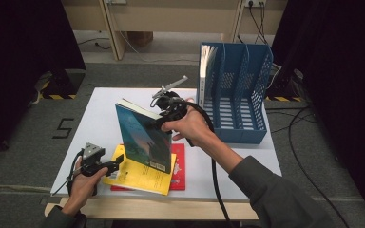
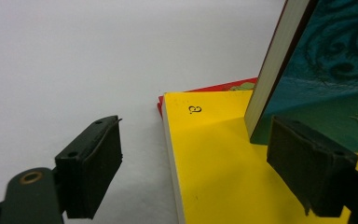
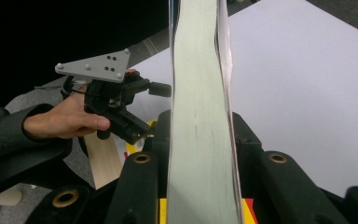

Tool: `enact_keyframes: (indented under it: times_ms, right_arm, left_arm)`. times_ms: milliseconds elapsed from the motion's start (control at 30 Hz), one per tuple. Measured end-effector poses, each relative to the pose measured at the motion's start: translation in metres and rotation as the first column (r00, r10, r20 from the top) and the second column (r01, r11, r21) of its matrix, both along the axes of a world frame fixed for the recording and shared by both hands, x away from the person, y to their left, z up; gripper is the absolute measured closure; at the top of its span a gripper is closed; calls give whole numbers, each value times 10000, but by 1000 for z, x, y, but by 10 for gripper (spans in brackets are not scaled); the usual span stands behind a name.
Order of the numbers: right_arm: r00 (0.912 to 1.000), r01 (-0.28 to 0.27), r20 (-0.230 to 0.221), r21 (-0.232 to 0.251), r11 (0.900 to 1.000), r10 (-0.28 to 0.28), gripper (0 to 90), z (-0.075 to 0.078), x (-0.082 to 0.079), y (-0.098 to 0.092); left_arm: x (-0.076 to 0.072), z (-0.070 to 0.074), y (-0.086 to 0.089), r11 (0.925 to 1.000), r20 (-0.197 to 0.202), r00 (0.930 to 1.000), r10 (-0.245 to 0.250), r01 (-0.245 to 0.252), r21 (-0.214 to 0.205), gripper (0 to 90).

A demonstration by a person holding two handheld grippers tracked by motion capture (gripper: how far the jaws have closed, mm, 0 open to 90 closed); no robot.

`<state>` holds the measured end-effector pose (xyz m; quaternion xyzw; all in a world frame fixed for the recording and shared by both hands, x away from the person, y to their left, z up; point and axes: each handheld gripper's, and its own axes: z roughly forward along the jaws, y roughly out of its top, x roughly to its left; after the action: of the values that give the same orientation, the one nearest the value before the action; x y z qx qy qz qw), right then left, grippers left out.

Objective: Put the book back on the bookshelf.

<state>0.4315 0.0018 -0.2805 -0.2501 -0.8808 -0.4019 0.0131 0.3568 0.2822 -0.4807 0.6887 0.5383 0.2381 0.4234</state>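
Note:
My right gripper (image 1: 165, 116) is shut on a teal book (image 1: 142, 137) and holds it upright, its lower edge resting on a yellow book (image 1: 135, 175). In the right gripper view the teal book's pale page edge (image 3: 198, 107) runs up between my jaws. The yellow book lies flat on a red book (image 1: 179, 164) near the table's front edge. My left gripper (image 1: 115, 165) is open at the yellow book's left edge. In the left gripper view that edge (image 2: 172, 154) lies between the pads (image 2: 91, 170) without touching them, and the teal book (image 2: 326, 70) stands just beyond.
A blue file rack (image 1: 235, 102) with several slots stands at the back right of the white table (image 1: 100, 118); a book (image 1: 206, 64) is in its leftmost slot. The right gripper's cable (image 1: 216, 180) trails over the front edge. The person's left hand (image 3: 67, 119) holds the left gripper.

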Motion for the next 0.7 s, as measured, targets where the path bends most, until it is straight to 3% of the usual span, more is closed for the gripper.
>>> enact_keyframes:
  times_ms: [133,267,467,700]
  right_arm:
    - [9998,55,212,-204,9998,-51,738,2,4,0]
    - [9992,354,-180,155,9993,-351,742,0,14,-6]
    - [9972,704,-317,711,9950,-683,741,0,18,-19]
    - [9910,1334,-187,611,9892,-1325,740,10,17,-50]
  left_arm:
    - [1,0,2,10000,-55,10000,-26,25,-42,174]
    - [1,1,6,9997,-43,9999,96,-97,-228,174]
    - [4,-1,15,9977,-200,9993,300,-312,-604,173]
    - [6,-1,21,9933,-350,9984,438,-473,-1057,172]
